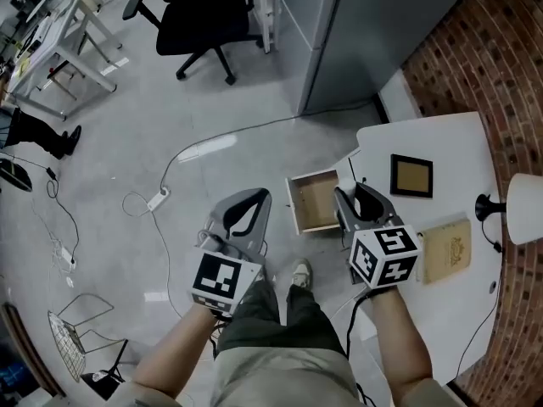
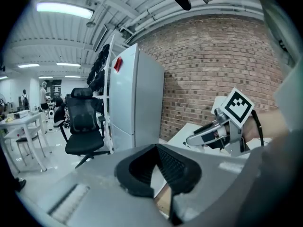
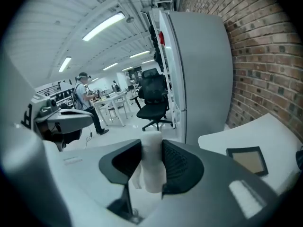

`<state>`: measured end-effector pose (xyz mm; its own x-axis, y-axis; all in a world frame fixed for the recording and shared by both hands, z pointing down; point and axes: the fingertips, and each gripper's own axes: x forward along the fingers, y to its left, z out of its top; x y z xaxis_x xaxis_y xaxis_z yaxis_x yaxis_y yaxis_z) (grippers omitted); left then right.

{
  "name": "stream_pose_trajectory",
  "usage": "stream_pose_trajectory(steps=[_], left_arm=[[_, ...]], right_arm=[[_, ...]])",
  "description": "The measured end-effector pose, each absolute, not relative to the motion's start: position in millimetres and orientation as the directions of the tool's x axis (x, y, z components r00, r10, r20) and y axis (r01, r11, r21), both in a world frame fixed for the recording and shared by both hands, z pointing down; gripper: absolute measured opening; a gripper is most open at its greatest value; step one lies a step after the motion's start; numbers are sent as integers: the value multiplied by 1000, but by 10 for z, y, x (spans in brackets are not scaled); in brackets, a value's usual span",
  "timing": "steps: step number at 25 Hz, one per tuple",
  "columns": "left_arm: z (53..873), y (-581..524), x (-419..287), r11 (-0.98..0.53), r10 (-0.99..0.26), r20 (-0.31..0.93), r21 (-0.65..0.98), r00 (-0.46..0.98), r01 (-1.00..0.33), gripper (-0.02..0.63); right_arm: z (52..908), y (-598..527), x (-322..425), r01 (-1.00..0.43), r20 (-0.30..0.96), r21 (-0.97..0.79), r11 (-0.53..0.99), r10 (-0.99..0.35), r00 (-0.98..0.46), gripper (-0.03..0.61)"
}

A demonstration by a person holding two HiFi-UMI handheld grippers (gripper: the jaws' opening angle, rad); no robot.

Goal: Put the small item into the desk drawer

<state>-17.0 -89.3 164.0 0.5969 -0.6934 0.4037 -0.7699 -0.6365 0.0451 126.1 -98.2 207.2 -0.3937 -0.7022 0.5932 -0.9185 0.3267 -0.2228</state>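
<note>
White and small, the item (image 3: 152,167) is pinched between the jaws of my right gripper (image 3: 152,148), near the open drawer (image 1: 318,200). I am carrying it there. Next I must get over the drawer, go low, then let go. My left gripper (image 2: 156,146) looks closed at the tips, I think, holding nothing.

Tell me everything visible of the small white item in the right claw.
The small white item is a plain, matte, roughly cylindrical piece with a flat top and a little nub low on its left side. It looks like plastic, though that is uncertain. It stands upright, pinched from both sides by the right claw, and touches nothing else.
</note>
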Motion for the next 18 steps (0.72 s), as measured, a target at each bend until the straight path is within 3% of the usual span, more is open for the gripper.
stream_pose_trajectory(steps=[18], left_arm=[[4624, -1275, -330, -641, -589, 541, 141, 601, -754, 3]], right_arm=[[5613, -1315, 1270, -954, 810, -168, 250, -517, -278, 141]])
